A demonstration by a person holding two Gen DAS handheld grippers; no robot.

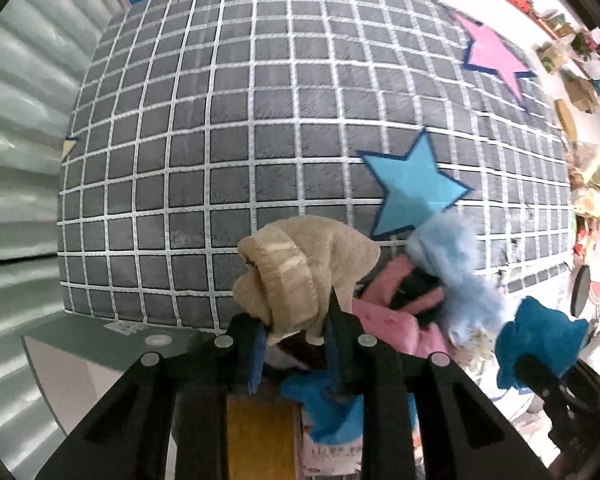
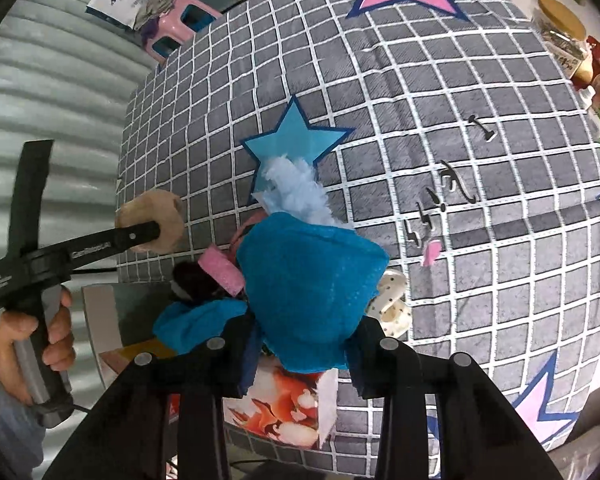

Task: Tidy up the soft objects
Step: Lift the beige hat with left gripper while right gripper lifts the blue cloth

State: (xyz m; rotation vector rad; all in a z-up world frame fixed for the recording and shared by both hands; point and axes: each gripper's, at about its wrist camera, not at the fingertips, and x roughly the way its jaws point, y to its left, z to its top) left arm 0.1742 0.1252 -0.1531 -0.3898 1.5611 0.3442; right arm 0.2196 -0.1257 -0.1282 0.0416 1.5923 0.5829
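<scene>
- The left gripper (image 1: 296, 340) is pinching a beige sock (image 1: 296, 272), low in the middle of the left wrist view; its jaws are clenched on the sock's lower edge and the rest is bunching up above the tips.
- The right gripper (image 2: 304, 356) is clamping a bright blue sock (image 2: 308, 292) in the lower middle of the right wrist view, with the cloth bulging out over both fingers.
- Both socks are looking light, limp and fuzzy; I judge they are not going to slip easily, but they are going to droop and swing from wherever they are pinched, so a bite on a thick fold or the cuff should be holding better than one on a thin edge.
- The rest of the pile is sitting just behind the grippers on the grey checked blanket (image 1: 260, 120): a pale blue fluffy piece (image 2: 296, 188), a pink piece (image 2: 222, 272) and a white dotted piece (image 2: 392, 304).
- A second blue piece (image 2: 196, 324) is lying at lower left of the held blue one; whether it is its pair is hard to tell.
- The held socks are covering the fingertips, so how deep each bite is going is hidden.
- The pale blue piece is blurring in the left wrist view.
- A printed box (image 2: 284, 416) under the right gripper is mostly covered, and I cannot tell whether it is where the socks belong.
</scene>
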